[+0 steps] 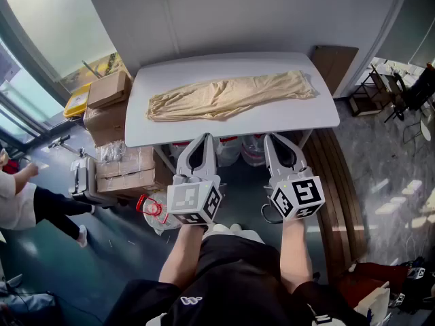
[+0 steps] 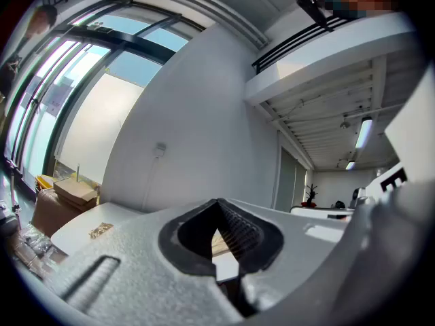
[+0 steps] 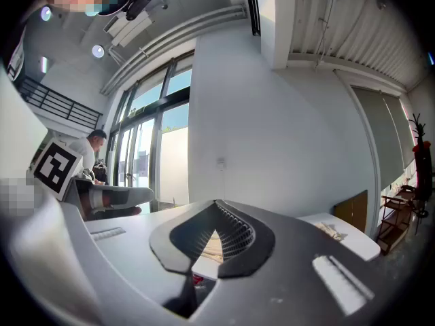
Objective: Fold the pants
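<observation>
Beige pants (image 1: 228,95) lie crumpled lengthwise across a white table (image 1: 238,126), waist toward the left, legs toward the right. Both grippers are held level just short of the table's near edge, below the pants. My left gripper (image 1: 206,138) has its fingertips together with nothing between them; in the left gripper view its jaws (image 2: 218,202) meet at the tip, and a strip of the pants (image 2: 219,242) shows through the gap behind. My right gripper (image 1: 272,138) is likewise shut and empty, and in its own view (image 3: 216,204) the tips touch with the pants (image 3: 210,244) seen beyond.
Cardboard boxes (image 1: 109,90) are stacked left of the table, with more boxes (image 1: 126,170) on the floor. A person (image 1: 24,199) stands at far left. Water bottles (image 1: 255,151) sit under the table. A wooden board (image 1: 336,63) leans at the right.
</observation>
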